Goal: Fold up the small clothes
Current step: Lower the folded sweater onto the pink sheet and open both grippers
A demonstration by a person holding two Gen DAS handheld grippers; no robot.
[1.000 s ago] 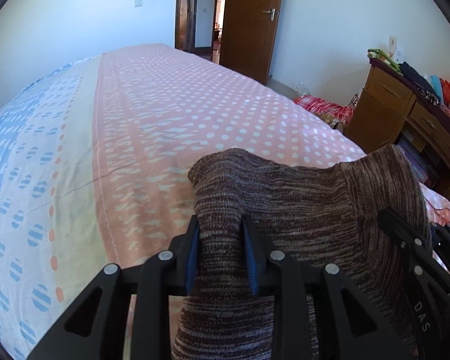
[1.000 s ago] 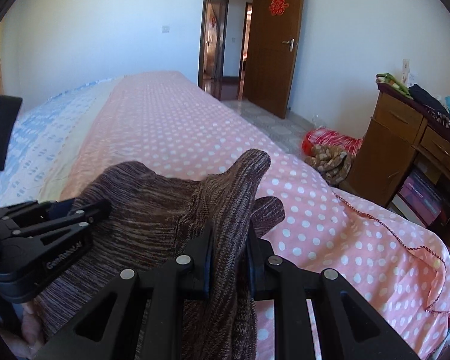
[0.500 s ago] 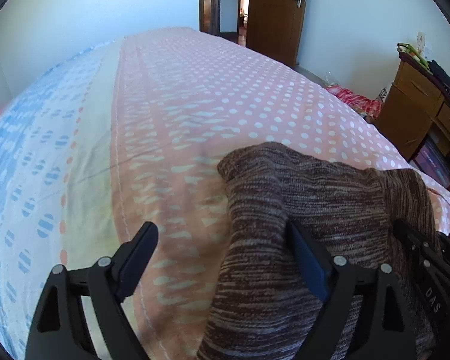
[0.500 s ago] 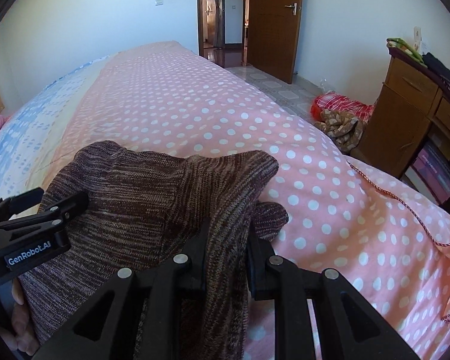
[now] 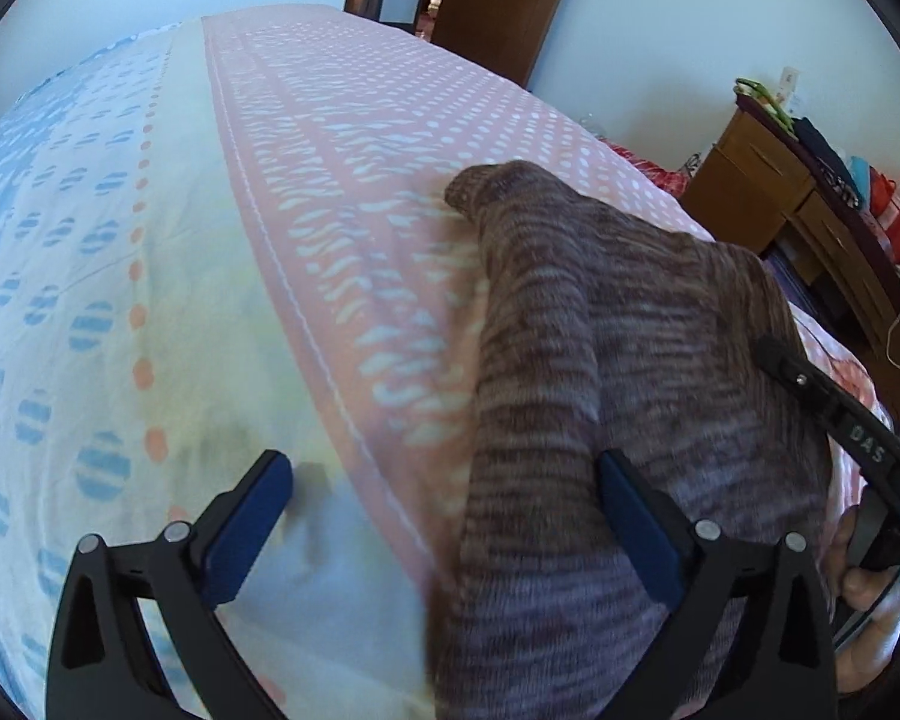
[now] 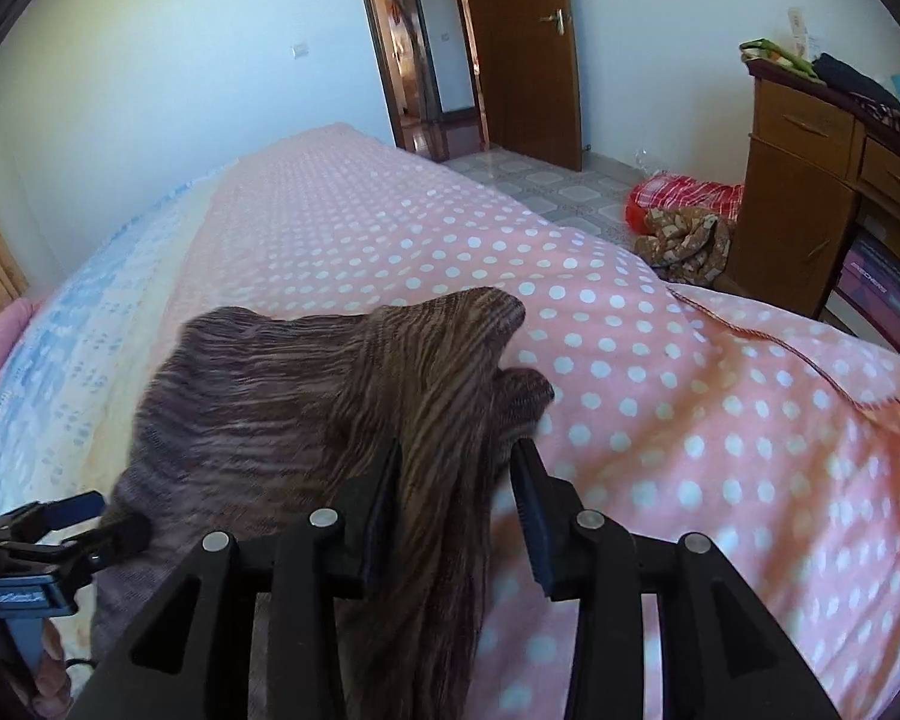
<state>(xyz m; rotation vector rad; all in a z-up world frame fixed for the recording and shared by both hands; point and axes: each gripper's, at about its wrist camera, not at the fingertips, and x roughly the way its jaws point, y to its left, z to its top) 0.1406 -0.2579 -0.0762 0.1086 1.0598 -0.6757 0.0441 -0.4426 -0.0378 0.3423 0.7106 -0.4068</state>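
A brown striped knit garment [image 5: 618,372] lies folded on the pink dotted bedspread [image 5: 360,138]. My left gripper [image 5: 444,498] is open, its jaws wide apart, with the garment's left edge between them and not pinched. The right gripper's body shows at the right edge of the left wrist view. In the right wrist view the garment [image 6: 306,384] lies in front, with a fold of it rising between the jaws of my right gripper [image 6: 456,480], which stand partly open around the cloth. The left gripper shows there at the lower left [image 6: 48,528].
The bed [image 6: 660,420] fills most of both views; its blue-patterned part lies to the left [image 5: 48,228]. A wooden desk with clutter [image 6: 822,180] stands to the right. A red and brown cloth pile [image 6: 684,222] lies on the tiled floor. A brown door [image 6: 516,42] stands open.
My left gripper opened and let go of the garment, which dropped onto the bed. My right gripper's jaws have parted from their tight pinch on the fold.
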